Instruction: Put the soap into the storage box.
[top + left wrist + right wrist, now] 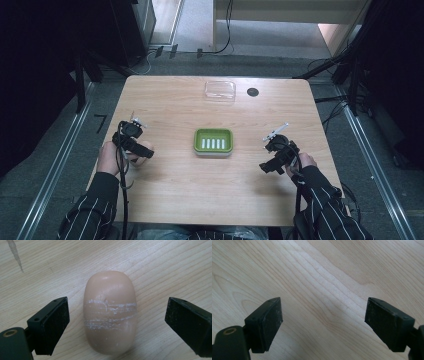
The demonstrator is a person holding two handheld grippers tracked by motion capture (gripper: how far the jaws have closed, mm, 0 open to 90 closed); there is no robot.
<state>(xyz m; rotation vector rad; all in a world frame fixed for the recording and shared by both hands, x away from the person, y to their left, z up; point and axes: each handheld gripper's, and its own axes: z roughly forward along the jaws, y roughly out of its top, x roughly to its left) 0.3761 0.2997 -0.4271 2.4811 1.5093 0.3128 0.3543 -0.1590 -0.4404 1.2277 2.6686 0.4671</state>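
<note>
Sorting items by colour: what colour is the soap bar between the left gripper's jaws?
Pale peach-beige soap bar, with whitish scuff lines across it; clearest in the left gripper view.

A light wooden table (220, 200) is set on grey floor (40, 170); black stands (80, 75) are seen at ten and two o'clock.

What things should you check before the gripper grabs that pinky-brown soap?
1. Left gripper open wide enough for the soap: ok, a gap shows on both sides.
2. Soap centred between the jaws: ok, a little nearer one jaw.
3. Jaws touching the soap yet: not ok, both are apart from it.
4. Green soap dish free to take it: ok, nothing lies in it.
5. Right gripper out of the way: ok, open over bare table.
6. Soap slippery or dry: cannot tell; white scuff lines cross it.
</note>
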